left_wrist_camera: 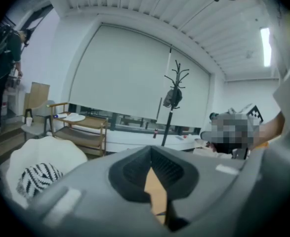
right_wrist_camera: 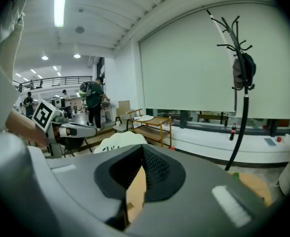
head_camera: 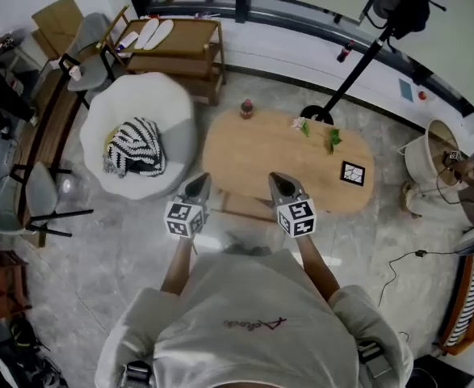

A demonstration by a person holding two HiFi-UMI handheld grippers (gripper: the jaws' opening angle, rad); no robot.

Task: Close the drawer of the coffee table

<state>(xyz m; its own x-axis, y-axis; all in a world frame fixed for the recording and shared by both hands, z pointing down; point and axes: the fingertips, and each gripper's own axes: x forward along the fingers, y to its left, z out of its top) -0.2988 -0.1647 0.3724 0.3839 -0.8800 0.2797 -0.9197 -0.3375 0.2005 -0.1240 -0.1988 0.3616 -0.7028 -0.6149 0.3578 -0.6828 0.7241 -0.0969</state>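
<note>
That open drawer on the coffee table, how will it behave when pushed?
The drawer looks like rigid wood, so it should slide without flexing. Pushed off-centre it might skew and jam; the left gripper and right gripper flank it, favouring an even push.

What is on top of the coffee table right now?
On the coffee table: a small dark jar, green sprigs and a black-and-white marker card. The right gripper covers a bit of its near edge, so that patch cannot be seen.

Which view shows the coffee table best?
Head view: the coffee table shows nearly its whole oval top from above. Left gripper view and right gripper view each catch only a wood sliver past the jaws.
</note>
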